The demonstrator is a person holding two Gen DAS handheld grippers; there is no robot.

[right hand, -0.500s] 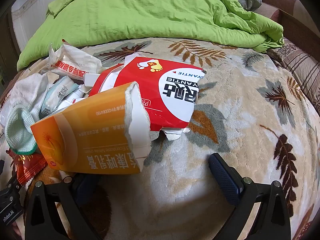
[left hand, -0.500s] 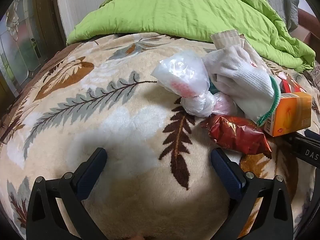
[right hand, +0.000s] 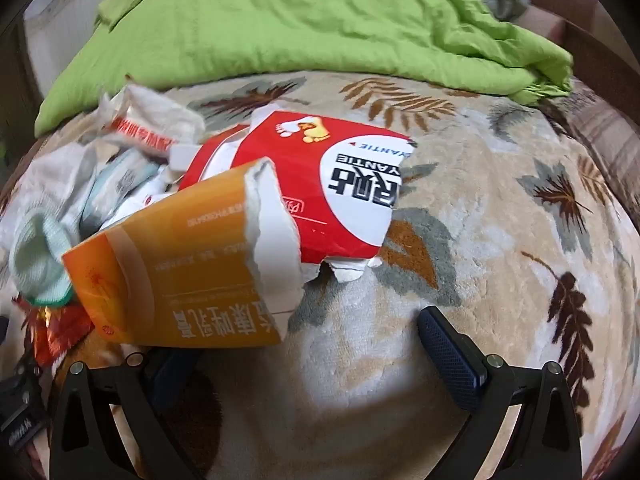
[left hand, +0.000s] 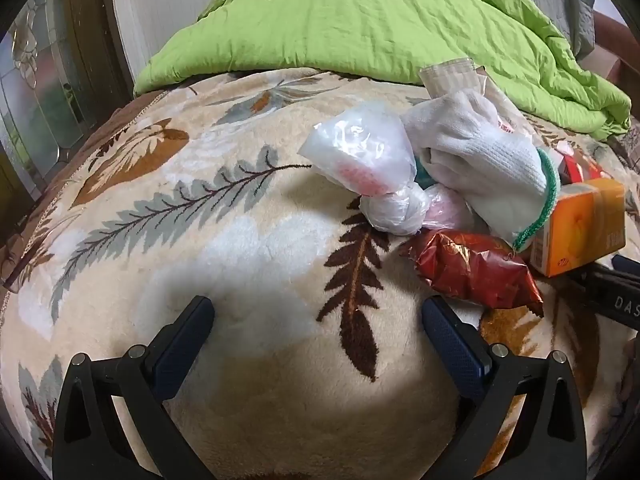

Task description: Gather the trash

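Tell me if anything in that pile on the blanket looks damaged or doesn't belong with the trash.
The orange carton is ripped open, its end ragged white, and the red box behind it is torn along its lower edge. A white sock with a green cuff lies among the wrappers; it looks like clothing, not trash.

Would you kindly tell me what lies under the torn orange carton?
The torn orange carton overlaps the red-and-white torn box; whatever else lies beneath is covered.

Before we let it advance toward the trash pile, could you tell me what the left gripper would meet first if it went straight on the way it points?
Probably just the leaf-patterned blanket: the open left gripper points down at bare fabric. The red foil wrapper and the knotted plastic bag lie off to its right, though depth is hard to judge.
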